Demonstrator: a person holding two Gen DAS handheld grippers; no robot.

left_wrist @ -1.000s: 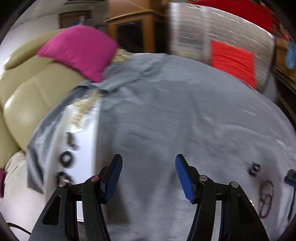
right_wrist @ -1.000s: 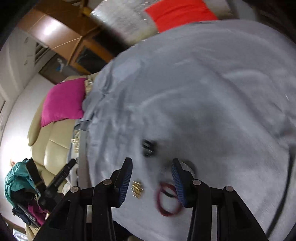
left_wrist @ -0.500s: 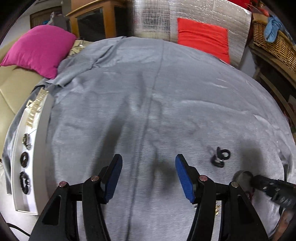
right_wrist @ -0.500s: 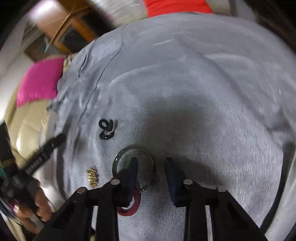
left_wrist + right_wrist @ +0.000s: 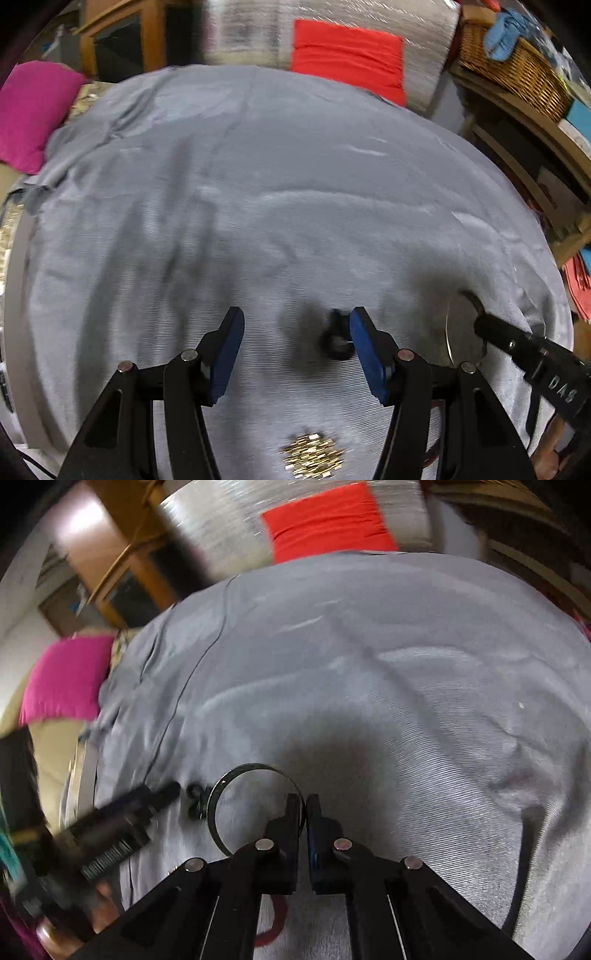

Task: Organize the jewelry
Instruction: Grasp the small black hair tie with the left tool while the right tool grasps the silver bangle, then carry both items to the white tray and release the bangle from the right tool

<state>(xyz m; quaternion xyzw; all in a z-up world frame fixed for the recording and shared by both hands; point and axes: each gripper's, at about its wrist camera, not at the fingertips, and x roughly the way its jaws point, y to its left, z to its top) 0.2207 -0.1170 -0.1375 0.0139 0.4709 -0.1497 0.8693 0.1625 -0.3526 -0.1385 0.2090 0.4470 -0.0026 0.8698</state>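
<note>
My right gripper (image 5: 305, 806) is shut on the rim of a thin dark metal bangle (image 5: 221, 786) over the grey cloth (image 5: 369, 683). The bangle also shows in the left wrist view (image 5: 447, 332), with the right gripper (image 5: 480, 321) at it. My left gripper (image 5: 295, 343) is open, with a small black pair of rings (image 5: 334, 339) just inside its right finger. The black rings show left of the bangle in the right wrist view (image 5: 195, 800). A gold piece (image 5: 312, 458) lies below the left gripper. A red ring (image 5: 275, 919) lies under the right gripper.
A white tray edge (image 5: 14, 266) lies at the far left of the cloth. A pink cushion (image 5: 29, 110) sits on a beige sofa. A red cushion (image 5: 343, 59) and a wicker basket (image 5: 517, 66) stand behind the cloth. A wooden shelf (image 5: 535, 147) is at right.
My right gripper has closed on the bangle's rim. My left gripper has swung right, away from the tray, so the black rings now lie between its fingers.
</note>
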